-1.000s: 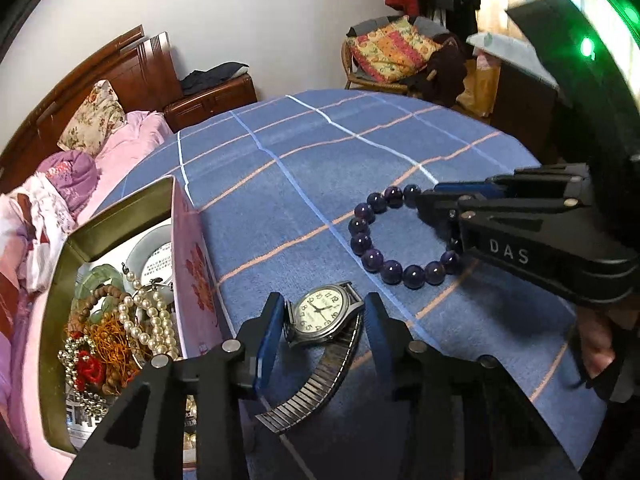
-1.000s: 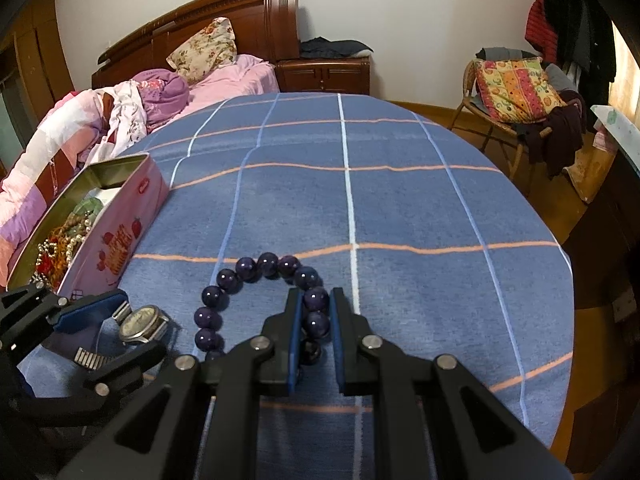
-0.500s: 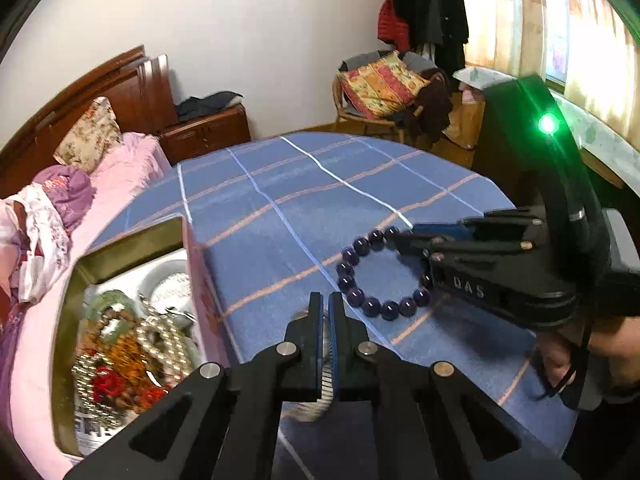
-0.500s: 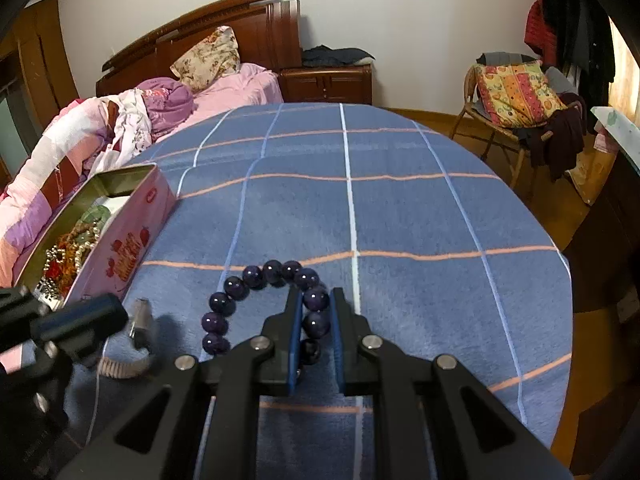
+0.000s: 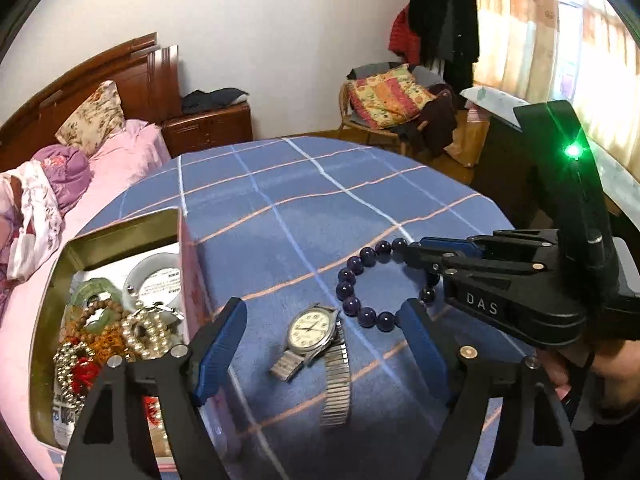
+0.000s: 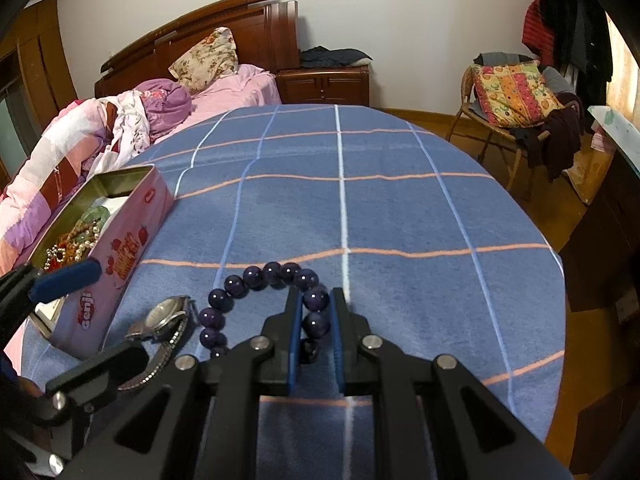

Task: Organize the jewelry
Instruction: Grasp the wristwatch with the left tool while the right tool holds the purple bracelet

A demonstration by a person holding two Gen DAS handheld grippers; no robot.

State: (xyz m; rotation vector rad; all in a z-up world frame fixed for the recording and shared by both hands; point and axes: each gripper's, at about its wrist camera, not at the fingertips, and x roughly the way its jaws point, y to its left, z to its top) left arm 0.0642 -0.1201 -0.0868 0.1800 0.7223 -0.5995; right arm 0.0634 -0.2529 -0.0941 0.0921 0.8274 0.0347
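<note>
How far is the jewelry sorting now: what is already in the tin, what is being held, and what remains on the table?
Done: pearls and several bracelets already lie in the pink tin. In hand: the right gripper is shut on the purple bead bracelet, which rests on the tablecloth. Left: the wristwatch lies loose between the left gripper's opening jaws, not gripped. Both pieces must go in.

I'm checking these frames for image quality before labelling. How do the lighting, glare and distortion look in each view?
Left wrist view: strong fisheye bending with dark corners, blown-out curtains at upper right, a green LED flaring, and the wristwatch sharp. Right wrist view: the same curvature, even soft light, a crisp purple bead bracelet, and only faint shadows on the blue checked tablecloth.
</note>
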